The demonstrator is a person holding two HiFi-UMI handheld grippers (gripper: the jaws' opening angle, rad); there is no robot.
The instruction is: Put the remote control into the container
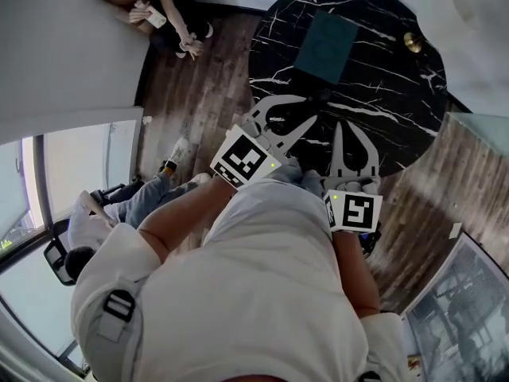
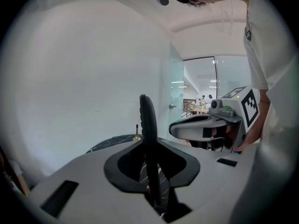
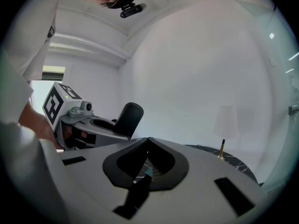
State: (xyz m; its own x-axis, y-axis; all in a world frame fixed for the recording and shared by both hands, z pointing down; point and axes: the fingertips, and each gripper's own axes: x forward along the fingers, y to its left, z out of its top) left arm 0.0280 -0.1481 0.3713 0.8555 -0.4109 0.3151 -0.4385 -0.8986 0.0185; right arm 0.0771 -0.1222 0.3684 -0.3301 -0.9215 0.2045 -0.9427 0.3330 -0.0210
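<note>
Between the jaws of the left gripper (image 1: 308,108) sits the remote control (image 2: 148,120), clamped low on its body and standing upright, top end poking well above the jaws. It is held in the air over the near edge of the table (image 1: 398,94), not touching it. Likely light, stiff plastic that won't bend; the smooth sides could slip, so a hold across the narrow middle, as it has now, looks right, and a squeeze near an end might let it swing. Looks: black, slim, long, rounded top, seen edge-on from the left gripper view and as a dark rounded slab from the right gripper view; can't make out the buttons. Right gripper (image 3: 148,139) has its jaws together and carries nothing, hanging just beside the left one. Container (image 1: 326,46) is a teal square farther across the table, well apart from the remote, and looks empty from above. Table is round black marble with white veins. Small lamp (image 3: 226,122) with a brass stem stands near the far rim. Person (image 1: 159,18) sits on the wood floor by the wall with a phone.
</note>
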